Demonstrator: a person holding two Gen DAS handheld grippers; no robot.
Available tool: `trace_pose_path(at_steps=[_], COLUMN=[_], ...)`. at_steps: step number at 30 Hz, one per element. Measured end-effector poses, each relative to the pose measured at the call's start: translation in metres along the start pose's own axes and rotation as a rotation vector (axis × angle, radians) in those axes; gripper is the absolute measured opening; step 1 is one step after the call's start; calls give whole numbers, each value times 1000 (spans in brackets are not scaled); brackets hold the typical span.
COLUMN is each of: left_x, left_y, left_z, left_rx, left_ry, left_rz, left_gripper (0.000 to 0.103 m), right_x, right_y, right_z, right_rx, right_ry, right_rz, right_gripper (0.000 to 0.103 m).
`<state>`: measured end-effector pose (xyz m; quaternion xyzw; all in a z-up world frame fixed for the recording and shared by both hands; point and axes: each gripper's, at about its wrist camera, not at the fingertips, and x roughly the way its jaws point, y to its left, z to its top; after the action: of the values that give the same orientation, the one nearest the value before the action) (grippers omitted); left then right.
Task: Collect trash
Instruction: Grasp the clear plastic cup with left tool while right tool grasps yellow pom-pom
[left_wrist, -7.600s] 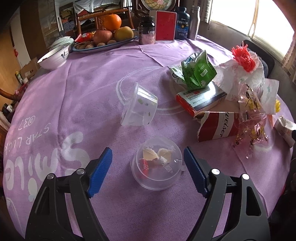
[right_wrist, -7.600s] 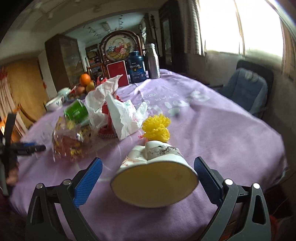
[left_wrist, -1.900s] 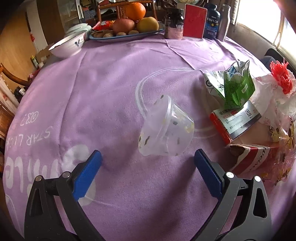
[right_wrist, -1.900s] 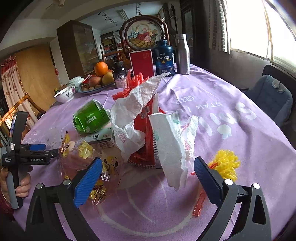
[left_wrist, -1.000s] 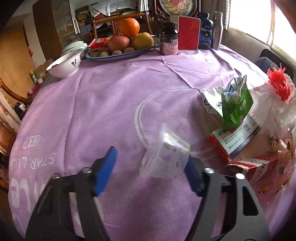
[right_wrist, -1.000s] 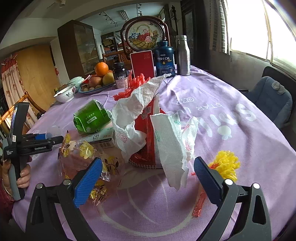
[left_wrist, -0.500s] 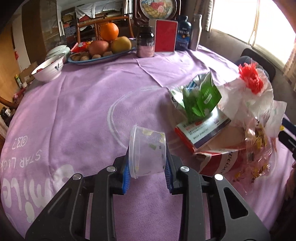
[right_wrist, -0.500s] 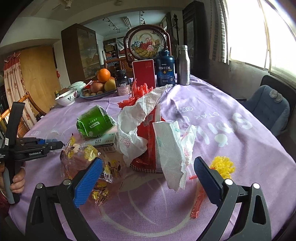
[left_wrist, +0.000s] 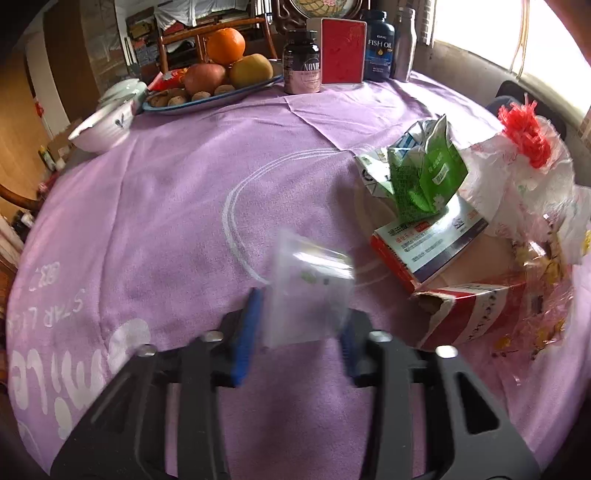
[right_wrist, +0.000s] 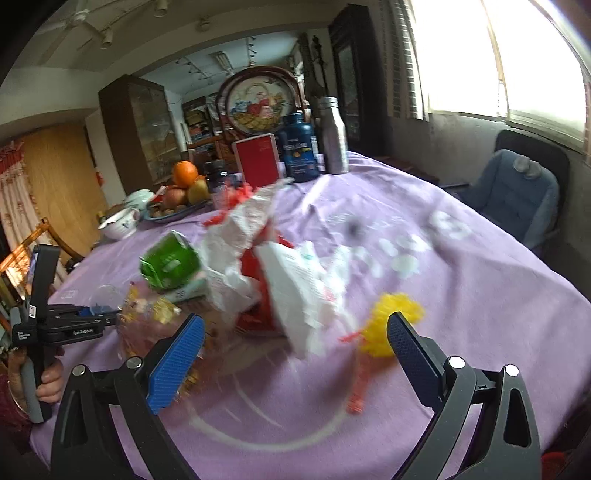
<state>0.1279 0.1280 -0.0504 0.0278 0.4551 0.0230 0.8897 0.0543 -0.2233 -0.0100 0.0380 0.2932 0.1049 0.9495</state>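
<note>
"FISH OIL" on blue bottle (left_wrist: 380, 48)

A plate of fruit (left_wrist: 207, 98) sits at the top of the frame beside a white bowl (left_wrist: 101, 127). A red box (left_wrist: 342, 51), a fish oil bottle (left_wrist: 380, 46) and a dark jar (left_wrist: 301, 62) stand nearby.

Your left tongs (left_wrist: 299, 332) clamped the clear plastic cup (left_wrist: 308, 291), blurred, above the purple-clothed bench (left_wrist: 166, 206); the green carton (left_wrist: 424, 177) and red box (left_wrist: 476, 317) lay to the right.

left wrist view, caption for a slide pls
Left gripper shut on a clear cup beside the trash pile.
</note>
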Motion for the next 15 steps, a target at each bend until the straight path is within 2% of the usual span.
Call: trace_pose_path(at_steps=[1, 2, 4, 6, 7, 10, 12, 15], left_x=[1, 2, 8, 9, 10, 9, 10, 11], left_y=[2, 4, 19, 25, 23, 10, 13, 15], left_z=[0, 0, 2, 4, 3, 1, 2, 2], left_rx=[-6, -18, -91, -113, -105, -55, -70, -84], left_ry=[0, 4, 40, 48, 52, 30, 36, 36], left_rz=[36, 49, 12, -42, -39, 37, 23, 16], left_gripper=[69, 73, 85, 94, 96, 98, 98, 98], right_x=[-3, -7, -11, -9, -6, 6, 17, 32], right_y=[-4, -9, -20, -29, -34, -42, -48, -54], right_z=[-2, -3, -4, -5, -5, -2, 1, 4], right_rx=[-4, -9, -2, 20, 39, 83, 120, 173], right_ry=[2, 5, 14, 46, 63, 102, 132, 169], right_rz=[-24, -52, -90, -100, -93, -86, -78, -71], right_gripper=[97, 97, 97, 97, 93, 79, 73, 71])
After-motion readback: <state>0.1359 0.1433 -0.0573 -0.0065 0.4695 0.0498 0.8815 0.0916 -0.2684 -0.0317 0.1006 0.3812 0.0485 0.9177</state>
